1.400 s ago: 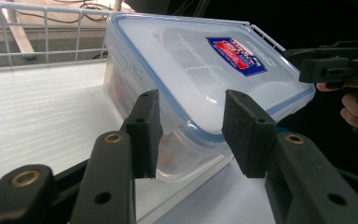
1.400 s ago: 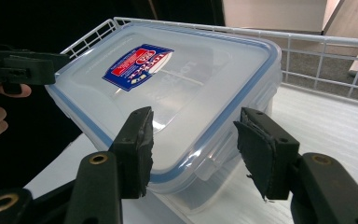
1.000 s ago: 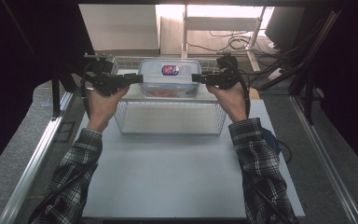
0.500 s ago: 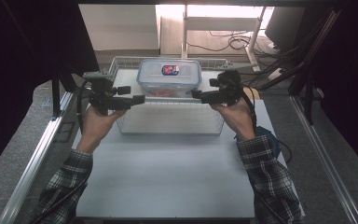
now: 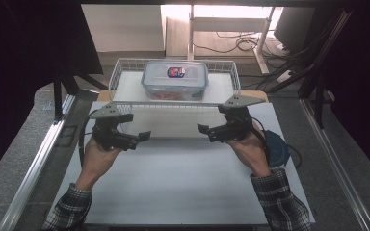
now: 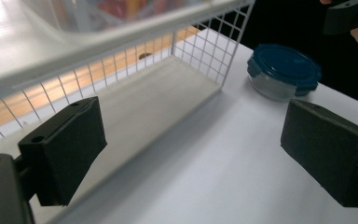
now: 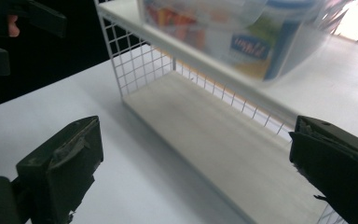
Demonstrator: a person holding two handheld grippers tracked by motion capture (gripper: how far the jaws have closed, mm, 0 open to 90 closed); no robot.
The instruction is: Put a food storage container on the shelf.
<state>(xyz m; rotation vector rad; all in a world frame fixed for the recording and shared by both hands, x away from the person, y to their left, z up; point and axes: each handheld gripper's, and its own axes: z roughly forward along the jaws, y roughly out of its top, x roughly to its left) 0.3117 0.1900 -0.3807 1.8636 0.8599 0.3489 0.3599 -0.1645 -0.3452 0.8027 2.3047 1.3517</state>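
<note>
A clear food box with a blue-rimmed lid rests on the top shelf of a white wire rack at the table's far side. In the right gripper view the food box looms blurred above the rack's lower shelf. My left gripper hovers in front of the rack's left end and my right gripper in front of its right end. The jaws of both have just been opening and stand wide with nothing between them, in the left gripper view and the right gripper view.
A round glass container with a dark blue lid sits by the person's right wrist, and the same round container lies past the rack's corner. The white tabletop stretches toward the person. Cables lie on the floor behind.
Both grippers have let go of the food box's ends, opened, and drawn back and down toward the person. The box stays on the rack's top shelf.
</note>
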